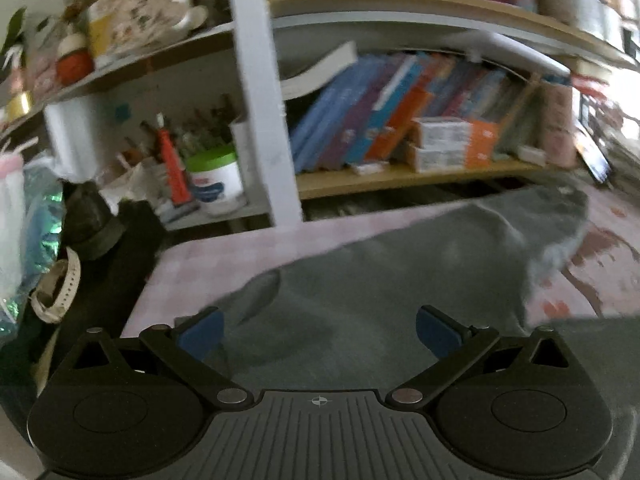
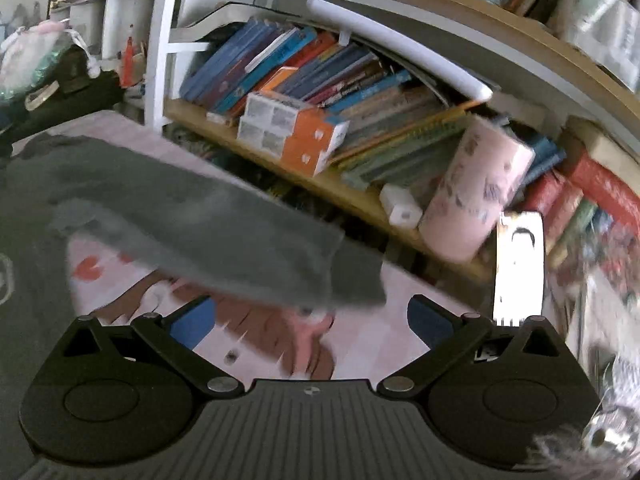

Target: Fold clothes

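A dark grey garment point(image 1: 380, 280) lies spread on a pink patterned cloth point(image 1: 224, 252). In the left wrist view my left gripper point(image 1: 318, 332) hovers over the garment's body, its blue pads wide apart and nothing between them. One grey sleeve point(image 2: 224, 240) stretches to the right across the pink cloth point(image 2: 360, 344) in the right wrist view. My right gripper point(image 2: 308, 320) stands open just below the sleeve's cuff end, holding nothing. Both views are blurred by motion.
A bookshelf with leaning books point(image 1: 400, 120) and orange-white boxes point(image 2: 292, 132) runs along the far side. A pink tumbler point(image 2: 476, 196) stands at right. Dark bags and a white watch strap point(image 1: 60, 292) crowd the cloth's left edge, beside a green-lidded tub point(image 1: 216, 180).
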{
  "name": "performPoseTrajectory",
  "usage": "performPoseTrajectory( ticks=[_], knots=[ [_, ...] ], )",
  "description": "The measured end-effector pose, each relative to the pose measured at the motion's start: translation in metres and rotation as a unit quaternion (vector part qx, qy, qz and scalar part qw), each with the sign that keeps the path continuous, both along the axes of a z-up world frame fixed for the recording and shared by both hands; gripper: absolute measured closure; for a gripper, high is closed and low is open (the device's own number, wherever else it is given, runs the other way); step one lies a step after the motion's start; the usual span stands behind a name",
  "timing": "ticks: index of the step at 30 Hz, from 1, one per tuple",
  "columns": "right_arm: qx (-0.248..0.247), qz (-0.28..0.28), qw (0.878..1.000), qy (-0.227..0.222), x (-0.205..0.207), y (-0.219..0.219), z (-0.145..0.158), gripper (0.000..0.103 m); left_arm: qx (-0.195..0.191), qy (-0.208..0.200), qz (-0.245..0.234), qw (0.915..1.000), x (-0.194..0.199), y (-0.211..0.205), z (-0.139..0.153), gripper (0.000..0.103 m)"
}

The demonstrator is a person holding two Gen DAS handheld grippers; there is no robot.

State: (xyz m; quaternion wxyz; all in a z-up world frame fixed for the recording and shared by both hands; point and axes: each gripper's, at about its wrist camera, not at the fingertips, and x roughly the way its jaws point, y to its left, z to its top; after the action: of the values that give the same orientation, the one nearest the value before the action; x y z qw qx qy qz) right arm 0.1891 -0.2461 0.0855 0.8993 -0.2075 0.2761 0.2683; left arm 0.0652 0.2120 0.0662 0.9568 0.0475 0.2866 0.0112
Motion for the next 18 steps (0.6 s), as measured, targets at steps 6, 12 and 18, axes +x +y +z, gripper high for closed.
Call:
performPoseTrajectory(
  ticks=[6, 12, 18],
  knots=[
    [-0.003, 0.023, 0.999, 0.033, 0.063, 0.027, -0.013, 0.002, -0.043, 0.035, 0.008, 0.9985, 0.040, 0.020, -0.002, 0.000],
    [-0.051, 0.028, 0.996, 0.072, 0.115, 0.063, -0.039, 0.028, -0.008, 0.064, 0.004, 0.9979, 0.074, 0.035, -0.009, 0.000],
    [-0.072, 0.057, 0.994, 0.066, 0.147, 0.080, -0.054, 0.028, 0.041, 0.085, -0.081, 0.9922, 0.095, 0.035, -0.019, 0.001]
  ],
)
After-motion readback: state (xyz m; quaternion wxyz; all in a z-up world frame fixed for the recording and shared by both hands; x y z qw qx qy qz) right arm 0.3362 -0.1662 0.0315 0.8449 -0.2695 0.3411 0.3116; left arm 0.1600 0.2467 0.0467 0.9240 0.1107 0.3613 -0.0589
